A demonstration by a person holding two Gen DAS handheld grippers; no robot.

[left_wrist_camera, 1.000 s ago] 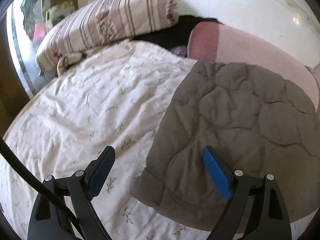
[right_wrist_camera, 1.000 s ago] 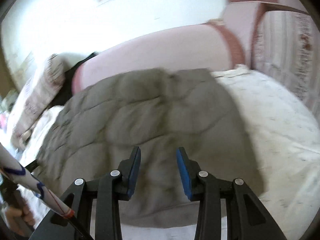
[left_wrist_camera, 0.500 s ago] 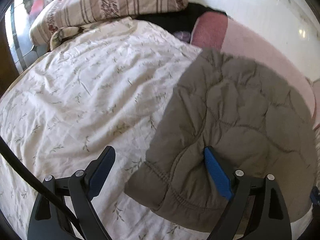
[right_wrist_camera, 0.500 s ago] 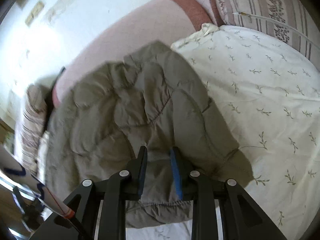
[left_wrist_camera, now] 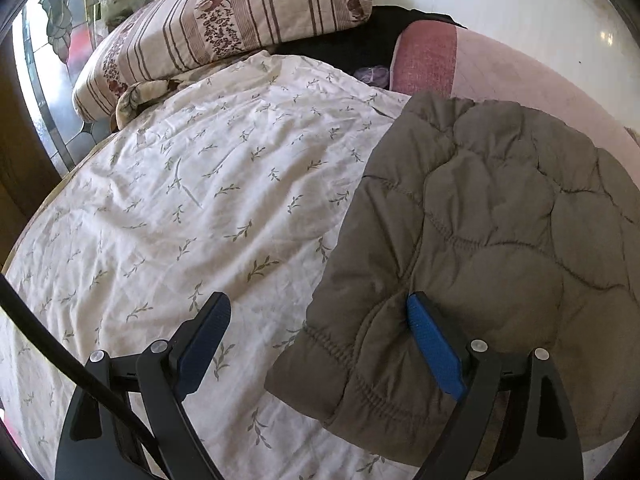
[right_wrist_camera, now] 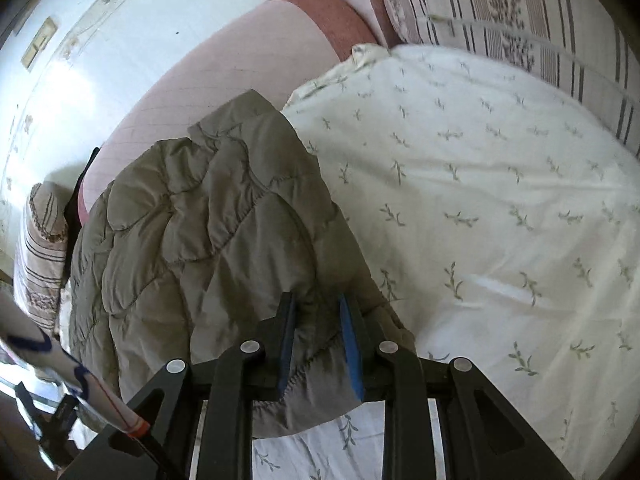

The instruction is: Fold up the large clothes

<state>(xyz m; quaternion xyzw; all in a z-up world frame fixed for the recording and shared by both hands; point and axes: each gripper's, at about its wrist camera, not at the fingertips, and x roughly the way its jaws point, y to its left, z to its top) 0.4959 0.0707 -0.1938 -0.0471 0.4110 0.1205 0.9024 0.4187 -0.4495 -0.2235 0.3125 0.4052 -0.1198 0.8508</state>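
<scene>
Quilted jacket [left_wrist_camera: 500, 240] on floral bedsheet [left_wrist_camera: 192, 200]; right hand-held gripper [right_wrist_camera: 316, 312] just closed, pinching hem; left hand-held gripper [left_wrist_camera: 316, 320] spread wide.

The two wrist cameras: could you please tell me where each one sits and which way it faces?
Left wrist: on the left gripper, looking down over the floral bedsheet toward the striped pillow; its open fingers straddle the grey quilted jacket edge.
Right wrist: on the right gripper, looking down along the jacket; its jaws, just closing, pinch the hem.
Shared: jacket, bedsheet, pink blanket, pillow.
</scene>
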